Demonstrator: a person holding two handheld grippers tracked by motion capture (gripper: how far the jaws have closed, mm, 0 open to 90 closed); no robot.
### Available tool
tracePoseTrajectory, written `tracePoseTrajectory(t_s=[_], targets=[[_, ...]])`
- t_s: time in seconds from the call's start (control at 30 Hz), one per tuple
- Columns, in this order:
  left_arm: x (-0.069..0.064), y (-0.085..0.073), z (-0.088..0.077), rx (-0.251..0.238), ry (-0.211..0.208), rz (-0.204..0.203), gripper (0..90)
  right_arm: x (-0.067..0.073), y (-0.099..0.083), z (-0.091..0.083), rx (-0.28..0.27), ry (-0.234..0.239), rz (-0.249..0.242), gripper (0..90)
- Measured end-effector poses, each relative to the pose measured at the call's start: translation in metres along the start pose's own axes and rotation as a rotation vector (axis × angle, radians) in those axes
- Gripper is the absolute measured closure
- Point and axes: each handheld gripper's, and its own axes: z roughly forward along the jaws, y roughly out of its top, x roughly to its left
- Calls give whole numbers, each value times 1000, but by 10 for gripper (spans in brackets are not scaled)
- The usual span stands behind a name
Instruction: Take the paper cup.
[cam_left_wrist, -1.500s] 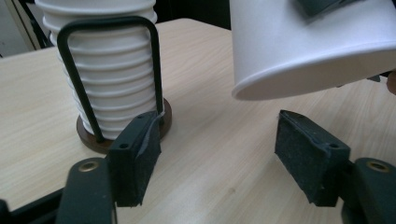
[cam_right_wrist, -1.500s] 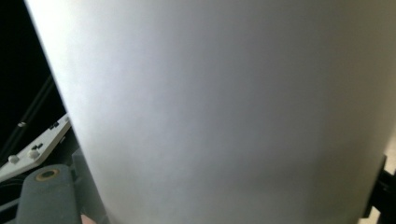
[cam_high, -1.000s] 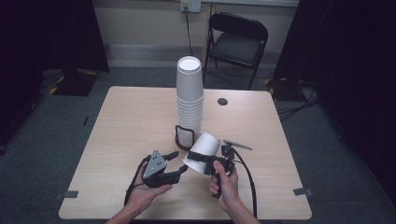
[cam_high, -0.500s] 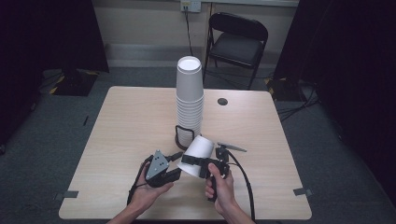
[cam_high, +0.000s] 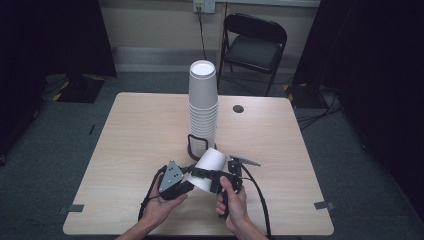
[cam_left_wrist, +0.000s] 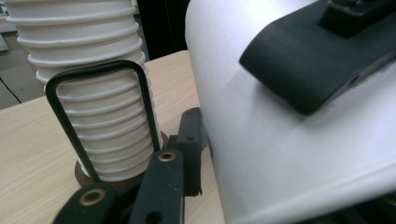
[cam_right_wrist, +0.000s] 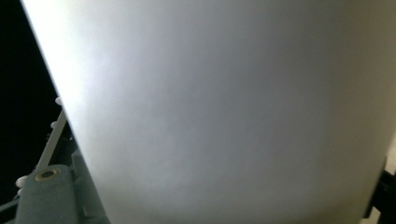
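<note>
Much of the single white paper cup is sitting hidden behind the 2 grippers in the high view, and in the right gripper view its blank wall is crowding so close that its rim and base are being cut off. The cup is lying tilted over the near middle of the wooden table, its closed bottom pointing up toward the stack of white cups standing in a black wire holder just behind it. The right gripper is gripping the cup across its wall, 1 black jaw lying over the upper side as the left gripper view is showing; how hard the pads are pressing is hard to make out. The left gripper is sitting just beside the cup's lower end, and its jaws have just been closing; 1 jaw tip is touching or nearly touching the cup wall in its own view, but whether the cup is lying between them I cannot tell.
</note>
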Motion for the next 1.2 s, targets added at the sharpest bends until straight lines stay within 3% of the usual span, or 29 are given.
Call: tracePoseTrajectory(t_s=[0.23, 0.4, 0.67, 0.9, 1.2], targets=[[1, 0, -1, 2, -5, -33, 787, -2, -1, 3, 3, 11, -25, 121], [4, 3, -5, 11, 24, -47, 836, 0, 2, 2, -1, 2, -68, 115], [7, 5, -6, 30, 4, -85, 850, 0, 5, 1, -15, -9, -105, 86], [8, 5, -8, 36, 5, -102, 856, -3, 9, 2, -4, 20, -98, 85], [9, 6, -12, 49, -27, -116, 865, -4, 20, -10, -59, -10, -113, 100]])
